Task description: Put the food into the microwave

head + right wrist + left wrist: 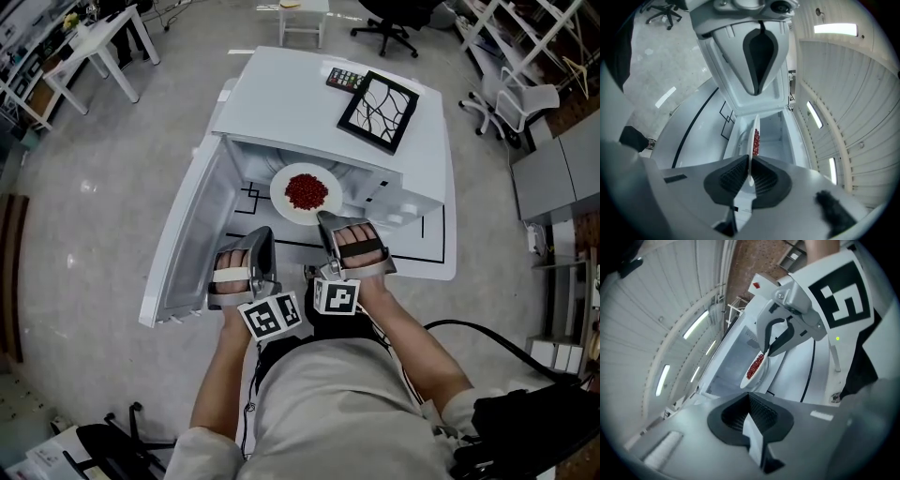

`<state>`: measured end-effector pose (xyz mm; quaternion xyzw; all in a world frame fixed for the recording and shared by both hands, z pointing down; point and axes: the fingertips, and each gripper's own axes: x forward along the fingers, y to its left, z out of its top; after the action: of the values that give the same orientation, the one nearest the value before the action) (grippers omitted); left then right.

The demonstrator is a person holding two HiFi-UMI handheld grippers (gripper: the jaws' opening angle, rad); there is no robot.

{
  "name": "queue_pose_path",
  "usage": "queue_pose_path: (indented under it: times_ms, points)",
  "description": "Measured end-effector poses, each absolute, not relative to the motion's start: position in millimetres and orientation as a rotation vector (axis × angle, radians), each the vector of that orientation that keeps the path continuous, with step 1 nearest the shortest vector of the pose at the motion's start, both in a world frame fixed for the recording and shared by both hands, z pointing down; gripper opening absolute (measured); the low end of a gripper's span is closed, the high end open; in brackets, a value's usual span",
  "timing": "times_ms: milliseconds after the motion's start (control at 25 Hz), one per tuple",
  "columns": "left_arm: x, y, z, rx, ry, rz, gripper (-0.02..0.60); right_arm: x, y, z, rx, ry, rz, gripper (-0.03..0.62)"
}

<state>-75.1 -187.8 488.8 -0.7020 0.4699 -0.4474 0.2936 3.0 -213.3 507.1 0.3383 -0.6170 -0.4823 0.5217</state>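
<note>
A white plate of red food sits level at the mouth of the open white microwave, whose door swings out to the left. My right gripper is shut on the plate's near rim. In the right gripper view the thin plate edge runs between the black pads of the right gripper. My left gripper hovers just left of it, below the plate, shut with nothing in it. In the left gripper view its pads meet at the left gripper, and the plate lies ahead.
A black-framed picture and a small keypad lie on top of the microwave. The microwave stands on a white table marked with black lines. Office chairs and desks stand around the room, and a black cable trails at the right.
</note>
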Motion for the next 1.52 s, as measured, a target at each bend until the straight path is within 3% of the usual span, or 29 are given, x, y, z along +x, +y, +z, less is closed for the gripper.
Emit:
queue_pose_path:
  times_ms: [440, 1520]
  points:
    - [-76, -206, 526, -2.475, 1.535, -0.818, 0.008, 2, -254, 524, 0.829, -1.456, -1.048, 0.026]
    - [-82, -224, 541, -2.606, 1.582, -0.673, 0.007, 0, -341, 572, 0.783, -1.344, -0.968, 0.025]
